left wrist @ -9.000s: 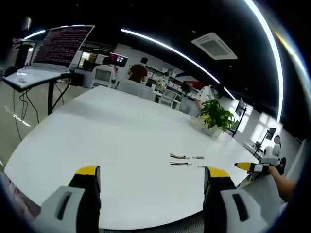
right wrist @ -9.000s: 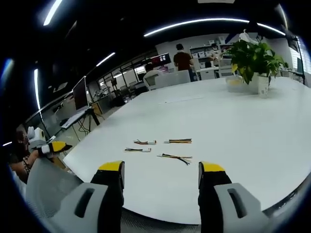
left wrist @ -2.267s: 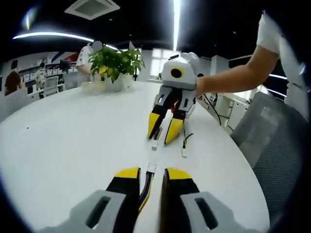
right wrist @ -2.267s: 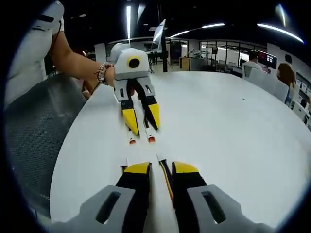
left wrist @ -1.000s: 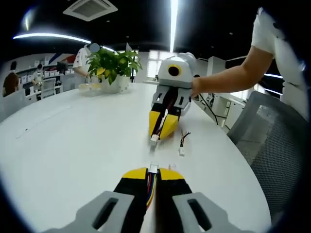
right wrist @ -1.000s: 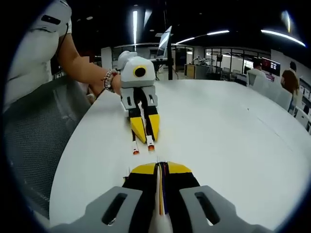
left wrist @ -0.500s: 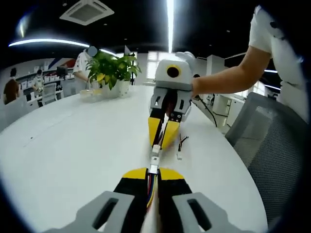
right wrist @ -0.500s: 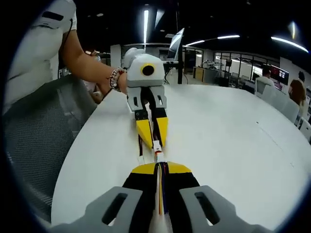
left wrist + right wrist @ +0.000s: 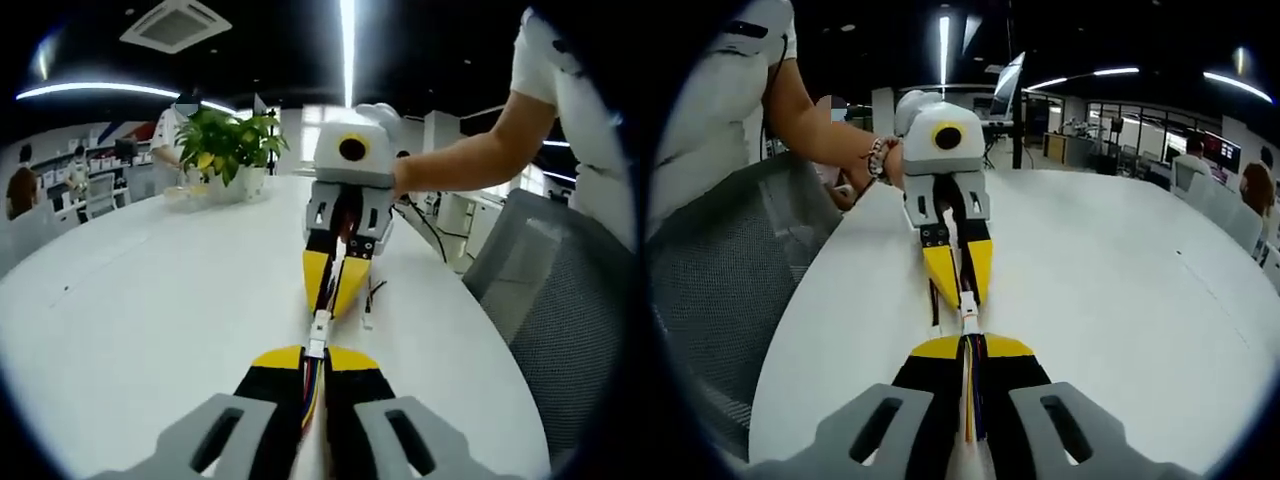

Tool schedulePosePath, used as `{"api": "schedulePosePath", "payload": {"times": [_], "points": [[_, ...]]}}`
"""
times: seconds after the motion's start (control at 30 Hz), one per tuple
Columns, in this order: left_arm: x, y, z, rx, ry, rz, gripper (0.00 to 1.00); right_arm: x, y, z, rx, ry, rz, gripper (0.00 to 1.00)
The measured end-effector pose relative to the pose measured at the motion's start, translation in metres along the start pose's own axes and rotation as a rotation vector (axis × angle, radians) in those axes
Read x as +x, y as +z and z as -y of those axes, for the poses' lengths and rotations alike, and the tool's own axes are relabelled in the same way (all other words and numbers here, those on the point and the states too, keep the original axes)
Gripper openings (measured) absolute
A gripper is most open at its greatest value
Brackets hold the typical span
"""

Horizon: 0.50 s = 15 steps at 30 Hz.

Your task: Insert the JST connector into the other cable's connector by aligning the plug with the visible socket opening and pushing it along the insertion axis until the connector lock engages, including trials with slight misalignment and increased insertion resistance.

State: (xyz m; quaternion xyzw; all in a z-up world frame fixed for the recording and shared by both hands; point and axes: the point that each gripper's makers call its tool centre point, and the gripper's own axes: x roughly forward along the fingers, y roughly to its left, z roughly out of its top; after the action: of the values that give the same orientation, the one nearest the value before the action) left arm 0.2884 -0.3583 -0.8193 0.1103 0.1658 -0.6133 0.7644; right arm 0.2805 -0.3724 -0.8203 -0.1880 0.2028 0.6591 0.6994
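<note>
In the left gripper view my left gripper (image 9: pixel 315 357) is shut on a cable of coloured wires; its white JST connector (image 9: pixel 317 346) pokes out past the yellow tips. My right gripper (image 9: pixel 330 304) faces it from above, shut on the other cable, whose white connector (image 9: pixel 321 323) meets mine end to end. In the right gripper view my right gripper (image 9: pixel 970 346) grips its wires, and its connector (image 9: pixel 968 320) touches the one held by the left gripper (image 9: pixel 960 297). I cannot tell how deep the plug sits.
All this is held just above a white round table (image 9: pixel 150 300). A loose cable (image 9: pixel 370 302) lies right of the grippers. A potted plant (image 9: pixel 228 142) stands at the back. A mesh chair (image 9: pixel 565 330) is at the table edge beside the person's arm (image 9: pixel 470 160).
The two grippers have closed the gap between them. The connector ends, a short way apart one second ago, now touch in line.
</note>
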Motion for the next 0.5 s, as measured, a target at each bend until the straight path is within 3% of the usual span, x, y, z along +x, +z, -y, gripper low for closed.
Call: {"api": "schedulePosePath", "payload": {"times": [0.5], "points": [[-0.0018, 0.002, -0.0011, 0.014, 0.005, -0.007, 0.0, 0.0033, 0.0039, 0.0005, -0.023, 0.011, -0.012, 0.03]]}}
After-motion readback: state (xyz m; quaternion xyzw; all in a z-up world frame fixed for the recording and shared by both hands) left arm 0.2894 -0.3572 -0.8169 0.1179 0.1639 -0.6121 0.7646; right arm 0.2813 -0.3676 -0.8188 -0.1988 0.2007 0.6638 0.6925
